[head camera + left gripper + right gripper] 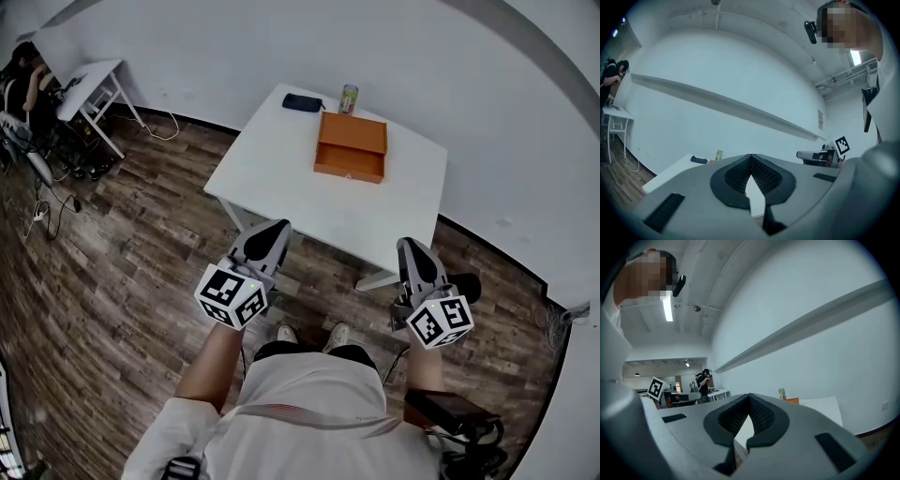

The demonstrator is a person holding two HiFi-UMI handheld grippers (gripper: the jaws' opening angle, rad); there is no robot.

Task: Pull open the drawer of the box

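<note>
- While the person stands back from the white square table (pixel 281 173), the grey left gripper (pixel 277 226) and the grey right gripper (pixel 409 246) are held low in front of the body. Both are short of the table's near edge and touch nothing.
- Left gripper: jaws together. The black ribbed pads (pixel 764 174) meet at the tips with nothing between them.
- Right gripper: jaws likewise closed tip to tip, empty.
- A black-and-white marker cube (pixel 231 295) sits at the rear of the left gripper, towards the person; the right gripper has a matching one.
- The orange rectangular box (pixel 352 134) sits on the table well ahead of both grippers, between their two lines and a little nearer the right one.
- Its drawer front (pixel 361 167), with a small knob, faces the grippers. Whether it sits flush I cannot tell from here.
- A green drink can (pixel 349 97) stands upright just beyond the box.
- A dark blue flat pouch (pixel 302 102) lies beyond the box on the left gripper's side, near the can but apart from it.
</note>
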